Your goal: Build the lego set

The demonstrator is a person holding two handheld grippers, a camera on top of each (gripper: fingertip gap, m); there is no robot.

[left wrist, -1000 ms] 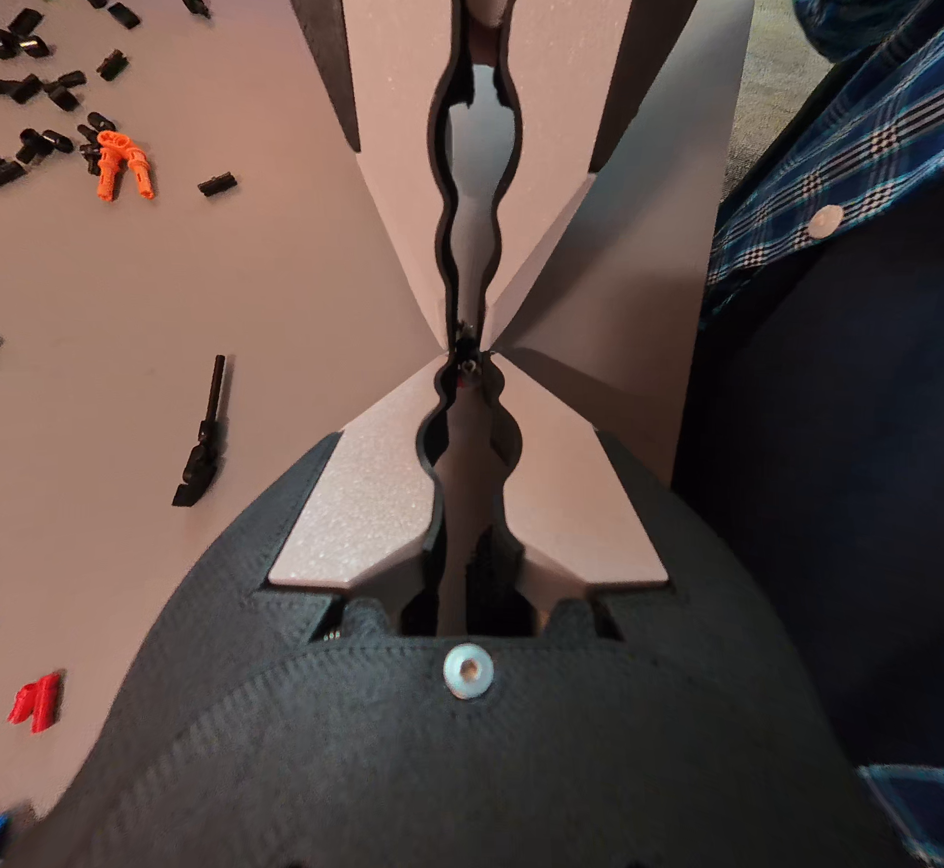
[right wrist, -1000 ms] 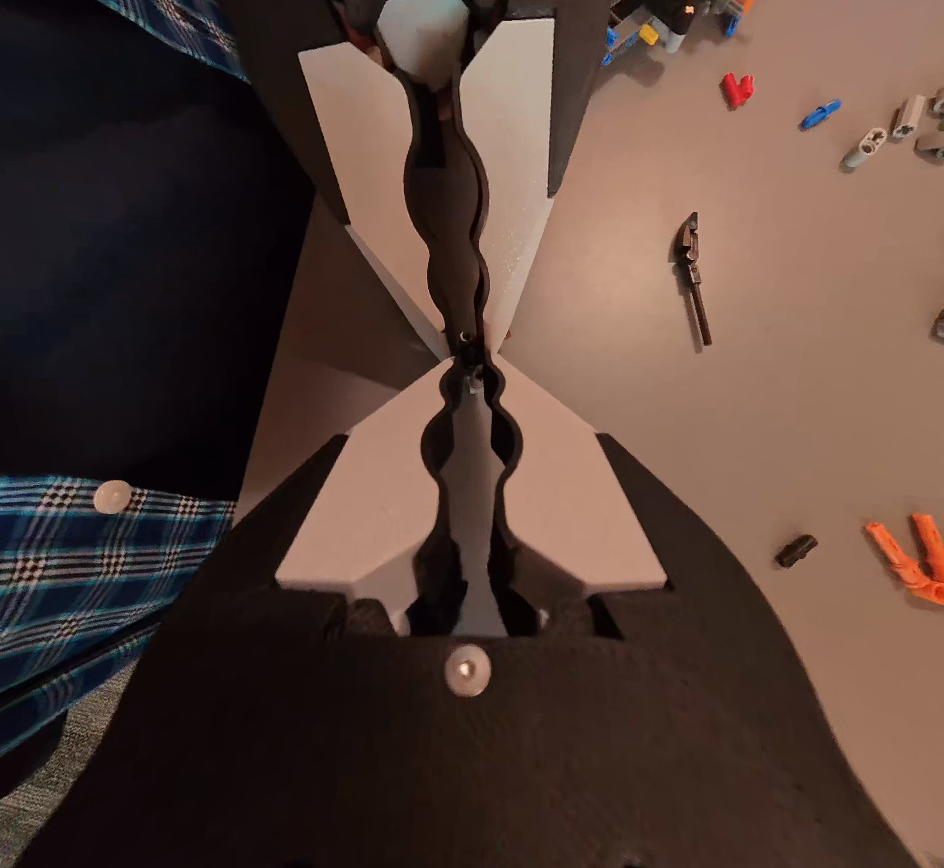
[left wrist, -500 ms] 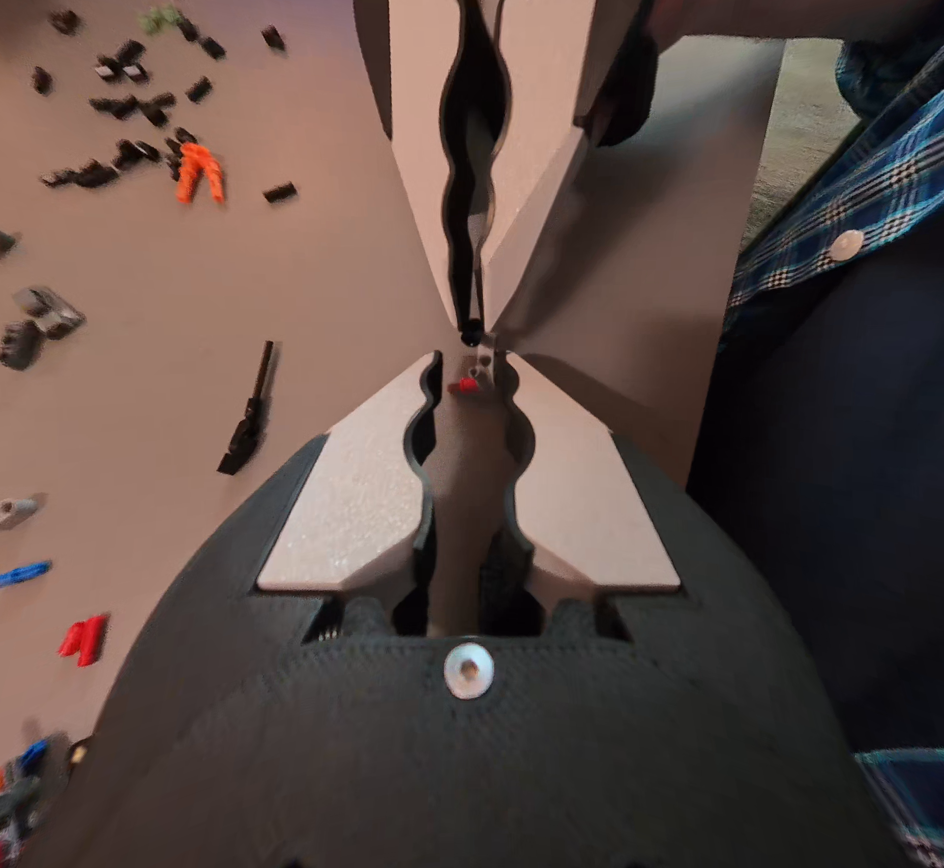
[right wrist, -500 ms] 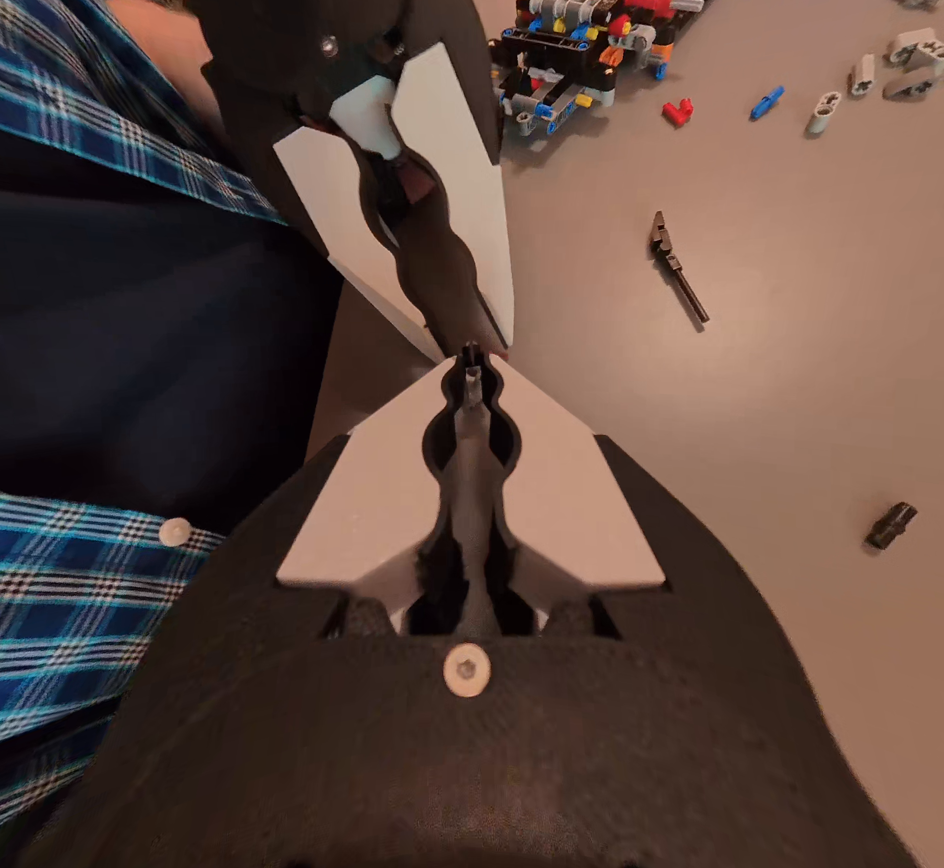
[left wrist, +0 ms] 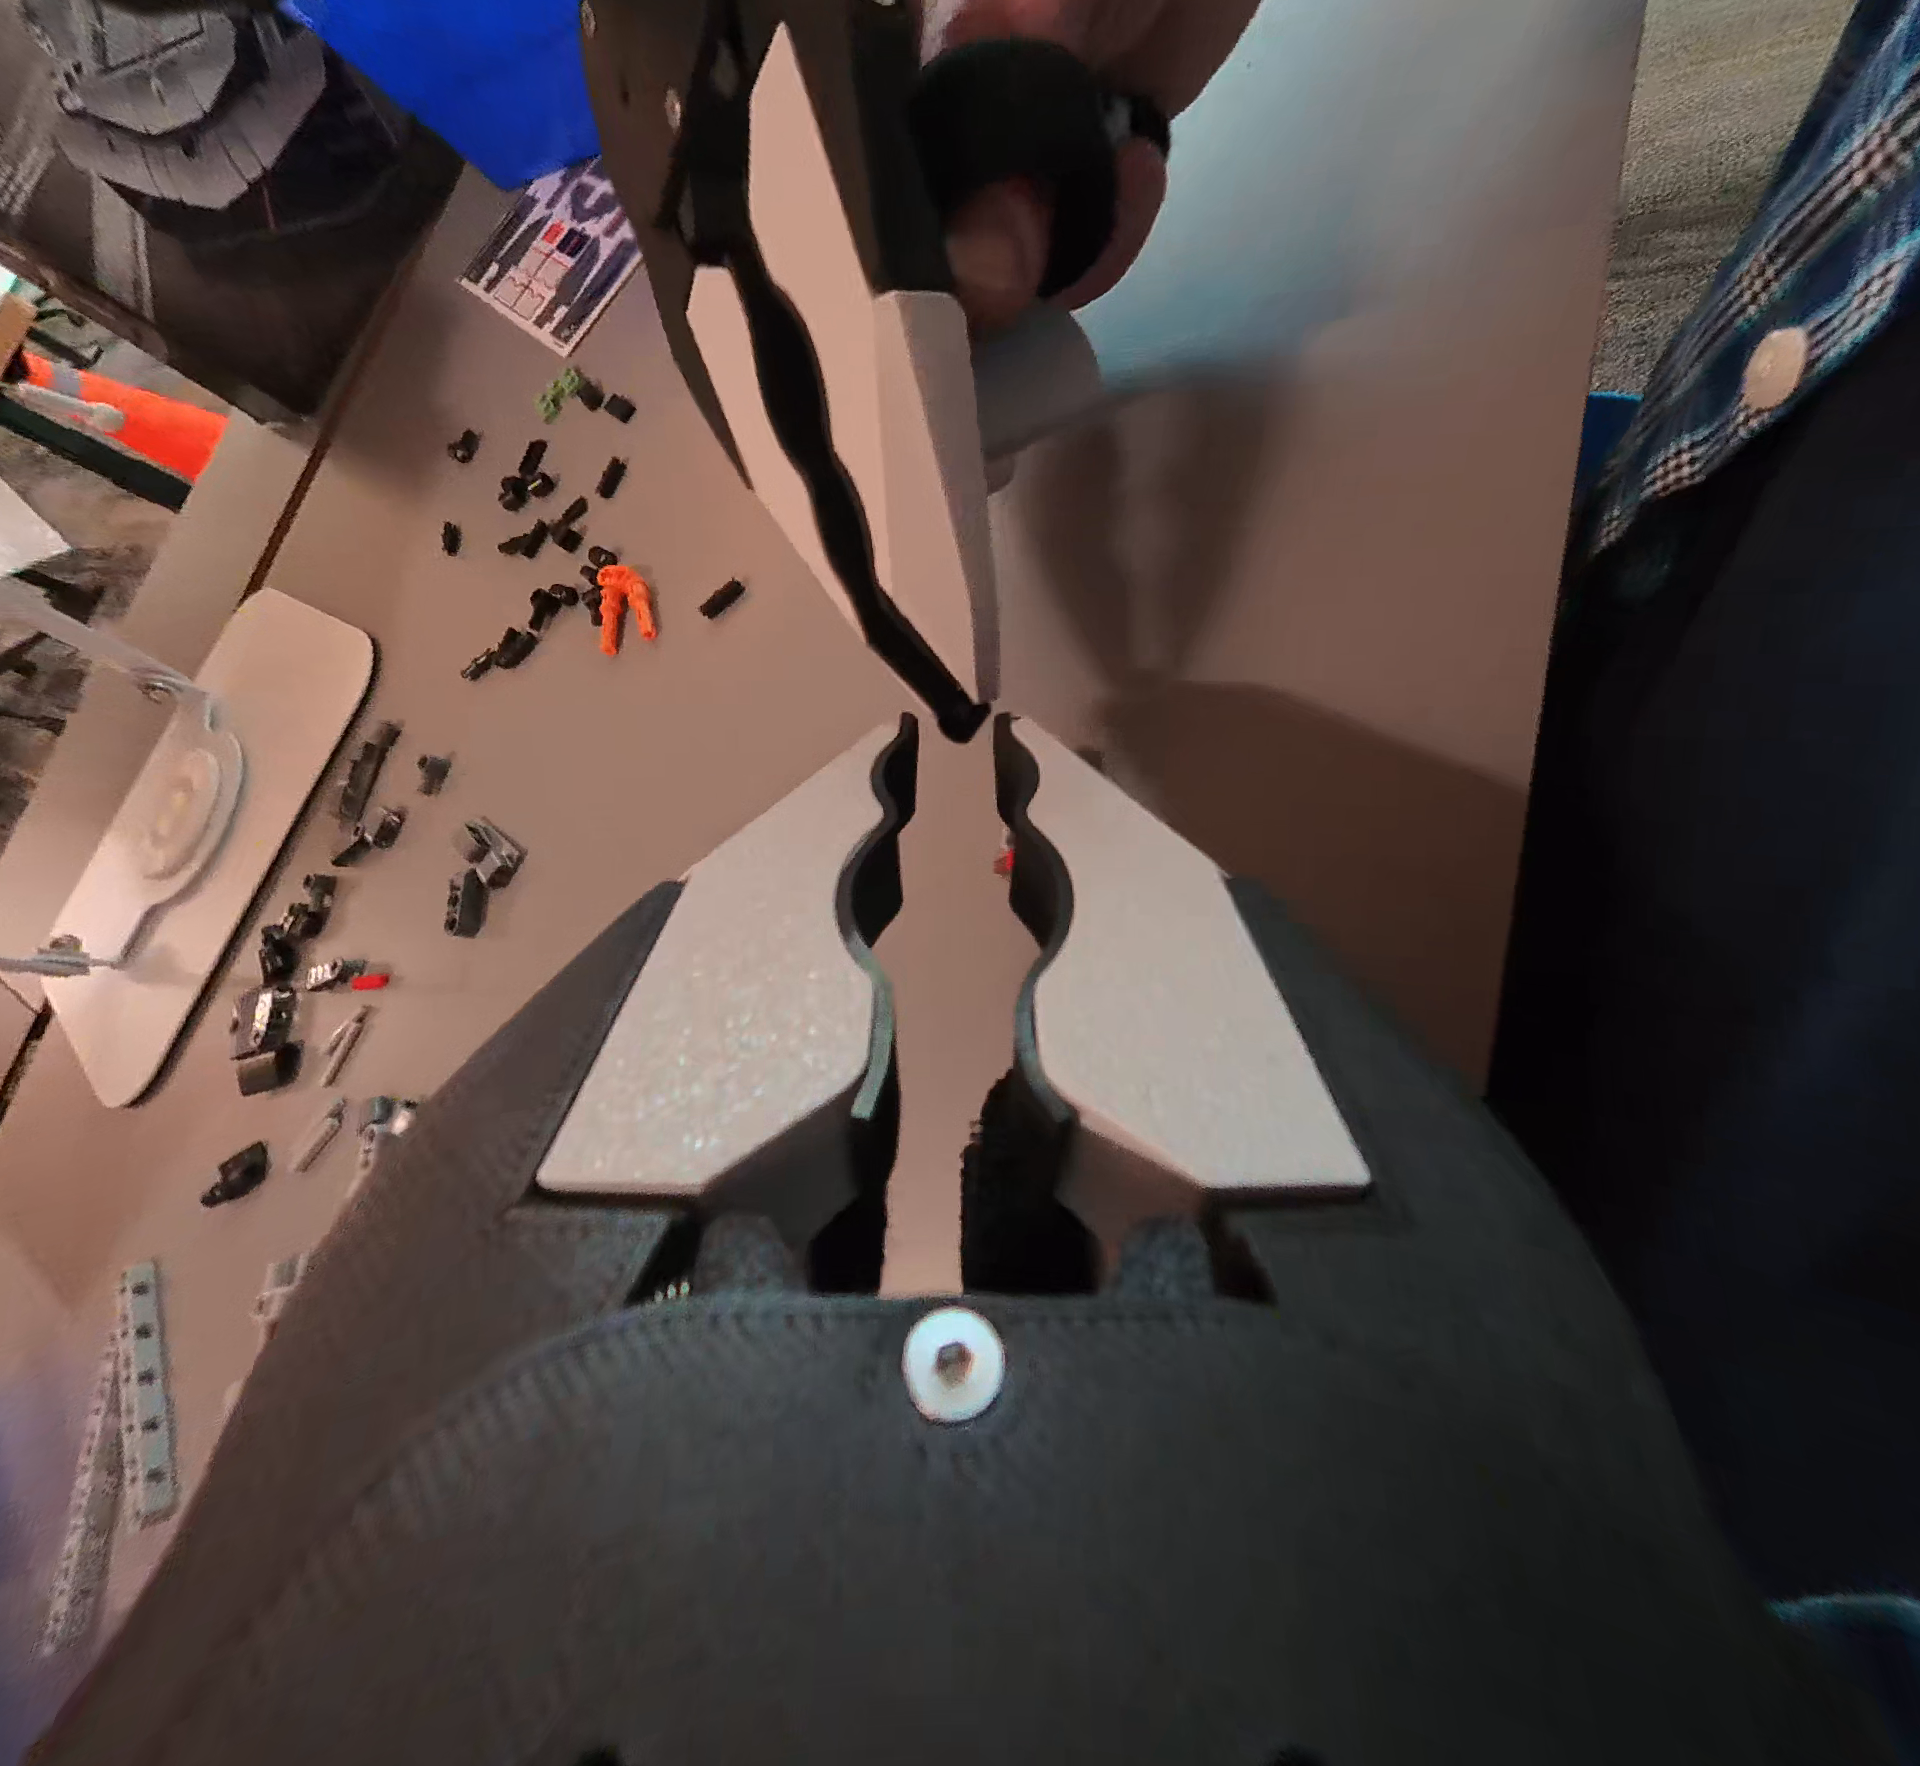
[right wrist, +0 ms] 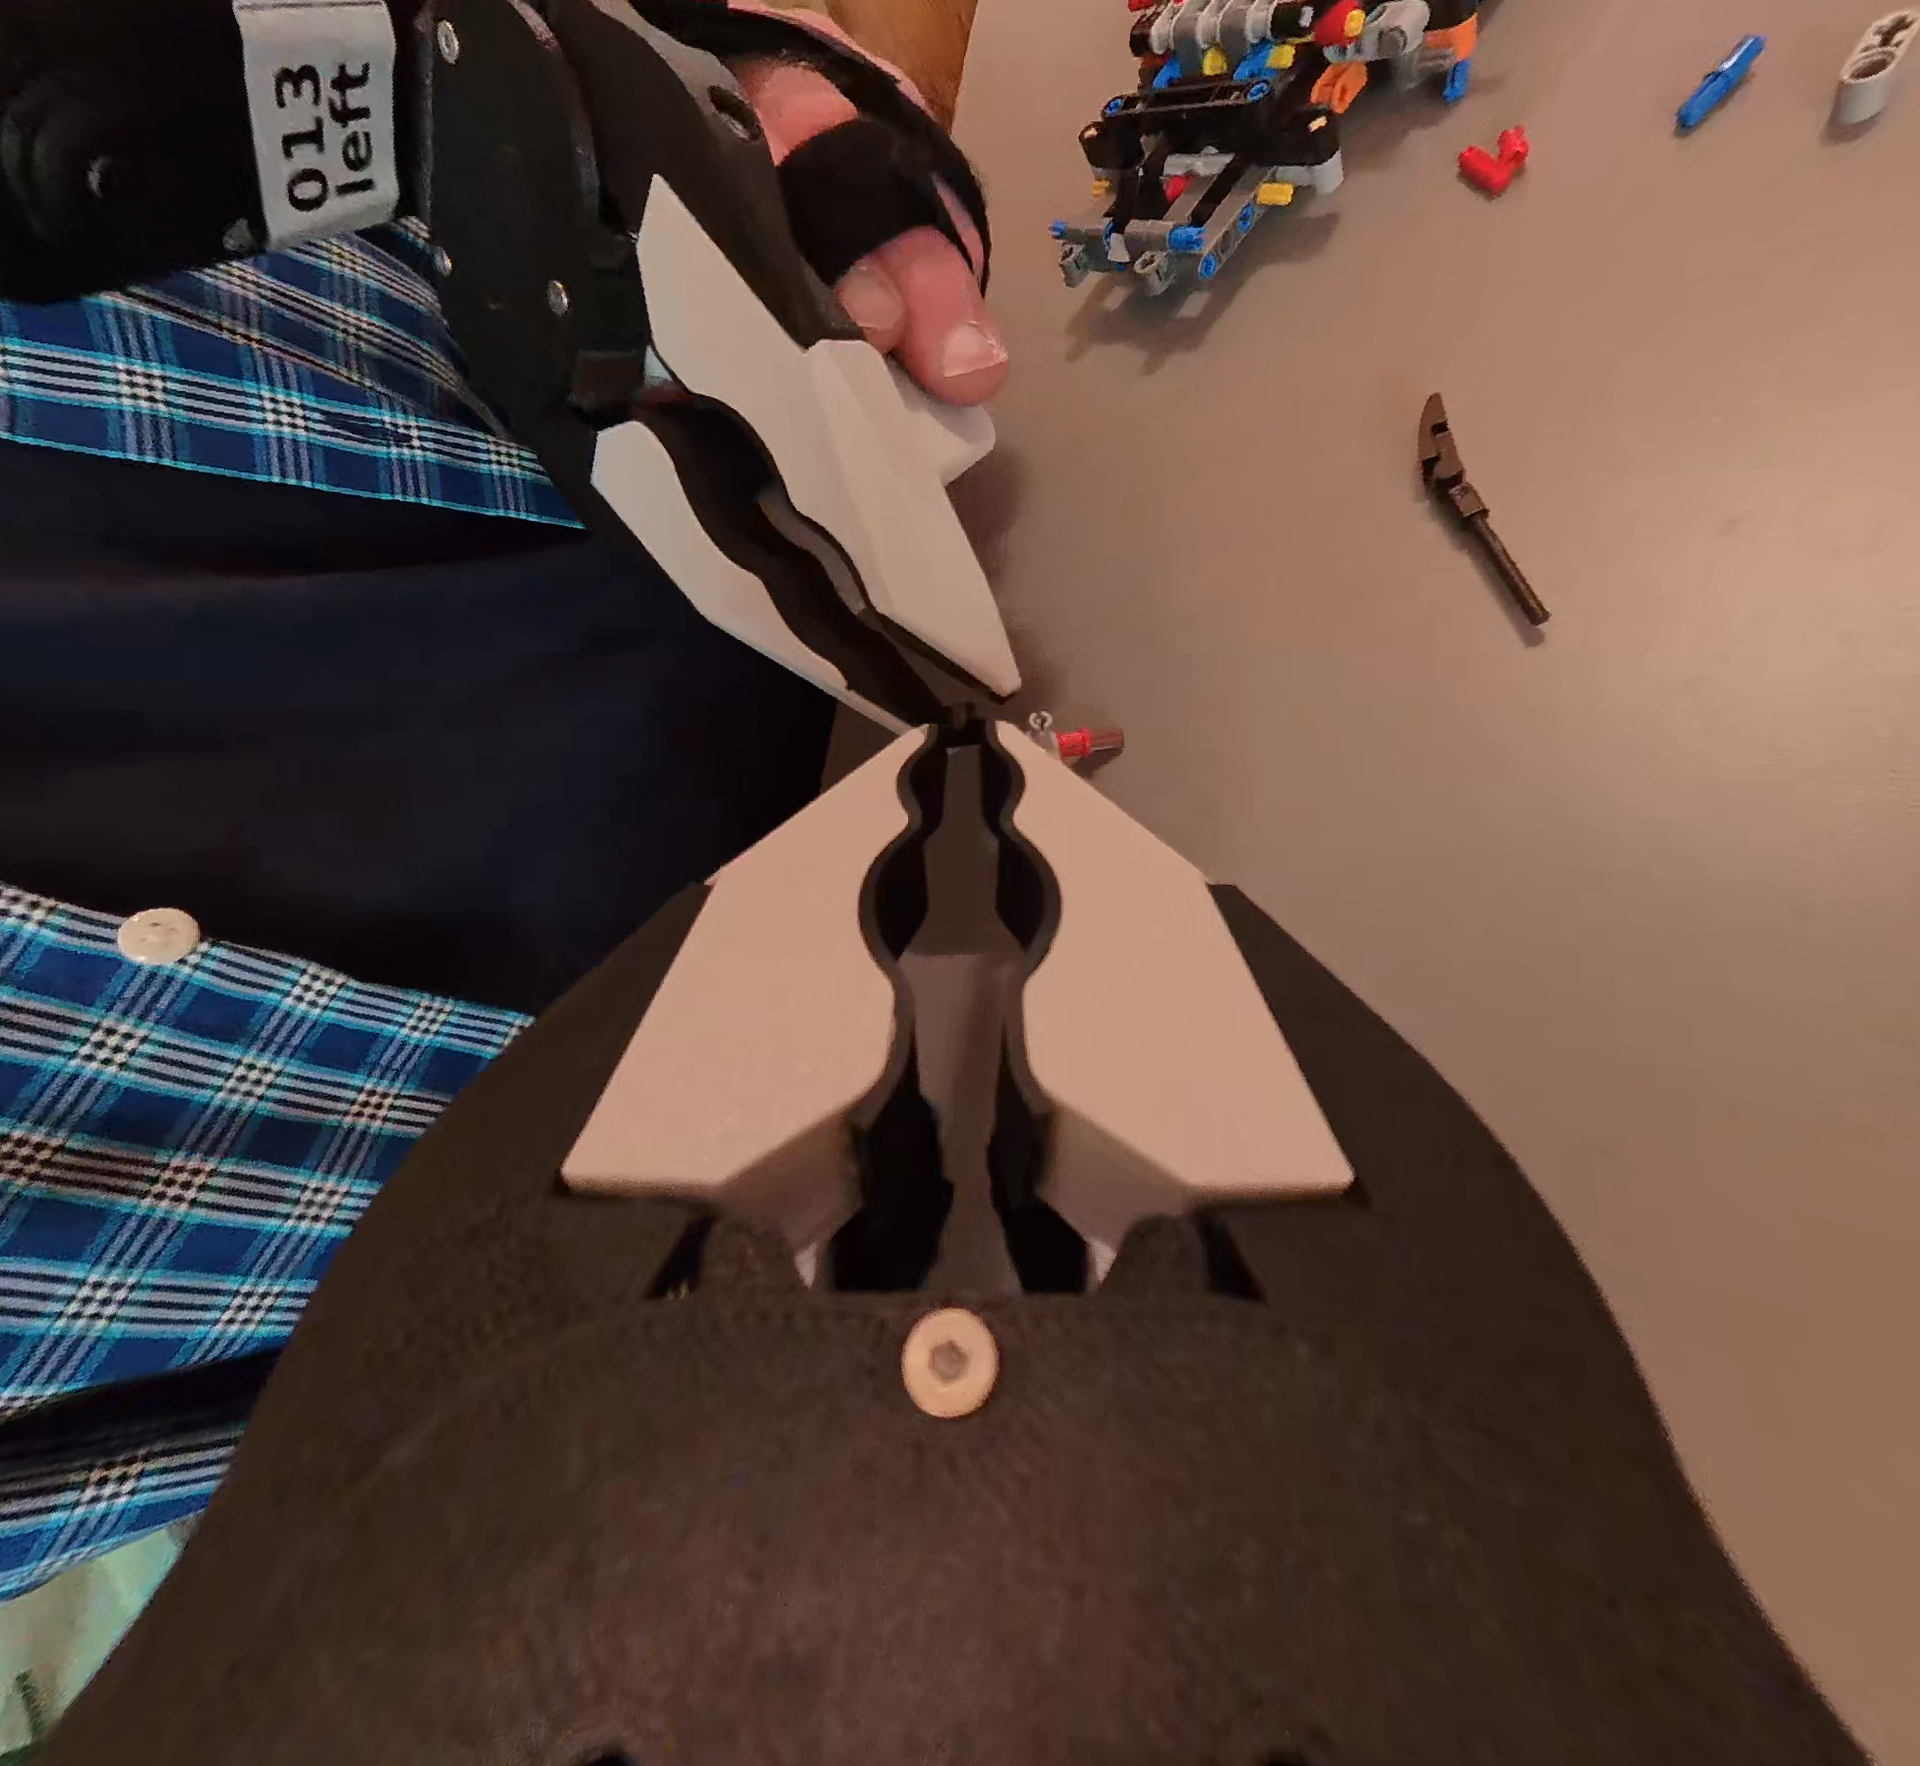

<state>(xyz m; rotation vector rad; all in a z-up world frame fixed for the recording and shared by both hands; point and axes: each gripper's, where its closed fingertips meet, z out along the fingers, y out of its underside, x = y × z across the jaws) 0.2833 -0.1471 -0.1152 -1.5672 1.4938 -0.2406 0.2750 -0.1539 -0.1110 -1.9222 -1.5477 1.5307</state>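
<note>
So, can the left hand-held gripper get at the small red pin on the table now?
Probably yes. The left hand-held gripper is open, and the red pin lies on bare table close by its tips. Only the right hand-held gripper, shut on a black piece, crowds the spot.

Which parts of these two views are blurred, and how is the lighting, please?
Left wrist view: hand and right gripper up top are motion-blurred, and parts at the lower left smear; dim, warm light. Right wrist view: sharper; model casts a soft shadow on the table; edges bend, fisheye.

Dim warm light, blurred wide-angle edges
</note>
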